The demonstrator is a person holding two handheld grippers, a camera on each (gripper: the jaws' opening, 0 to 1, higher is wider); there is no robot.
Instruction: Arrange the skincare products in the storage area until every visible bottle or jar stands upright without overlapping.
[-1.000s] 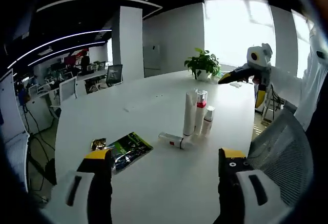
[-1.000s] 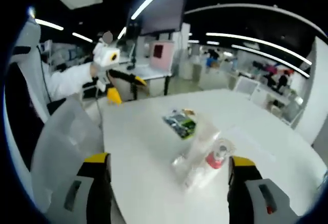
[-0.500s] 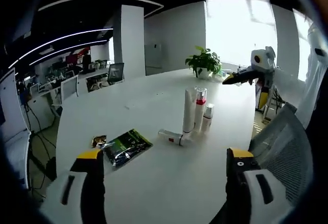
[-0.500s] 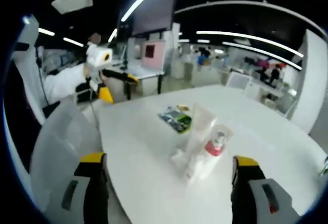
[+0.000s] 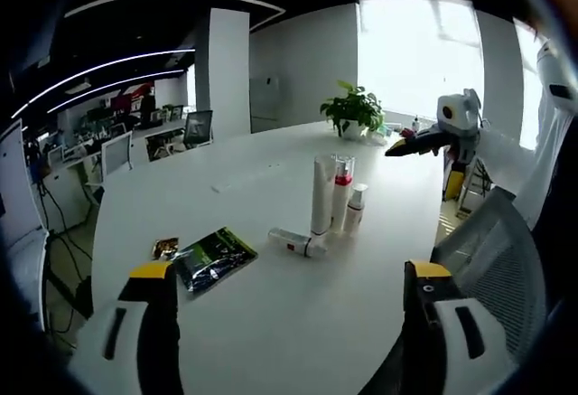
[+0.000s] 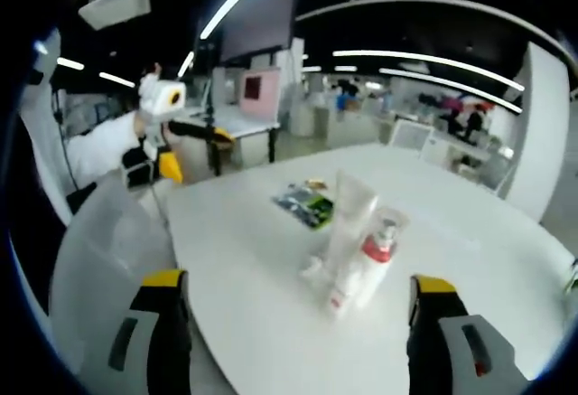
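White bench carries three upright bottles, one small bottle lying flat beside them. Left claw and right claw both gape wide, holding nothing.

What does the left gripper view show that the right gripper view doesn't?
Left gripper view: a leafy green potted plant before a bright window. Right gripper view: a white ceiling-mounted box and a reddish panel. Shared: the white table, the tall white tube, the red-collared pump bottle and the green foil packet.
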